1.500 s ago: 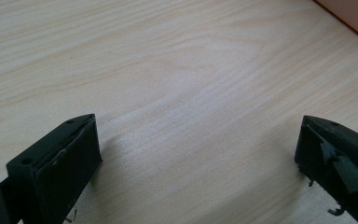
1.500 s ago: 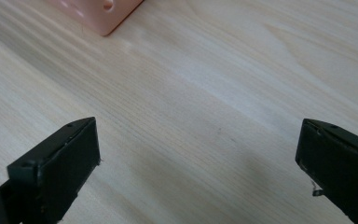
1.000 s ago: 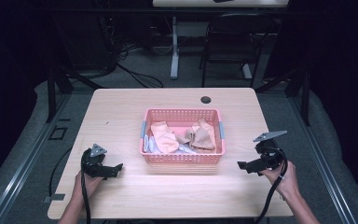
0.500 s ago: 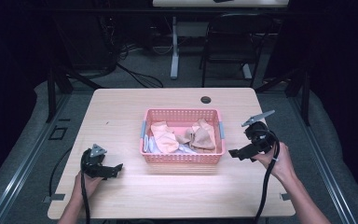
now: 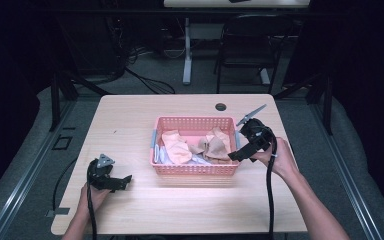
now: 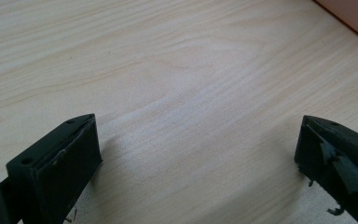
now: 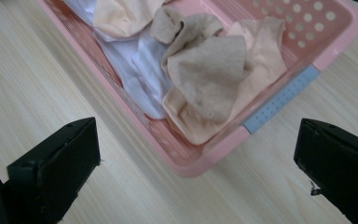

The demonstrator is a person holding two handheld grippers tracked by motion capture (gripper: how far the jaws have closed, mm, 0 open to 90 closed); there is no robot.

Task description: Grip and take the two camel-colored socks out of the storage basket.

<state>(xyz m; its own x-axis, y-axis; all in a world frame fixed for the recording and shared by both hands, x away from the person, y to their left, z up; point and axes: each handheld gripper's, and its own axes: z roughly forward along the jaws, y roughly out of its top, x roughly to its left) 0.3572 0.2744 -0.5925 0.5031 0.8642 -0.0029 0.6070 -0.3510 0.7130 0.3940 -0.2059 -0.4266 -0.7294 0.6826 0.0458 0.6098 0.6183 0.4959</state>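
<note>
Right hand-held gripper, jaws spread, hangs over the basket's right end, positioned to take the socks; left hand-held gripper rests spread on the surface.

Matt wood, perforated plastic, soft cloth.
I see a table of pale wood-grain laminate, smooth with a low sheen. The basket looks like glossy pink plastic, holed, with a grey handle strip. The socks are knitted cloth, tan ones fuzzy, white one ribbed. My right gripper has matt black jaws.
</note>
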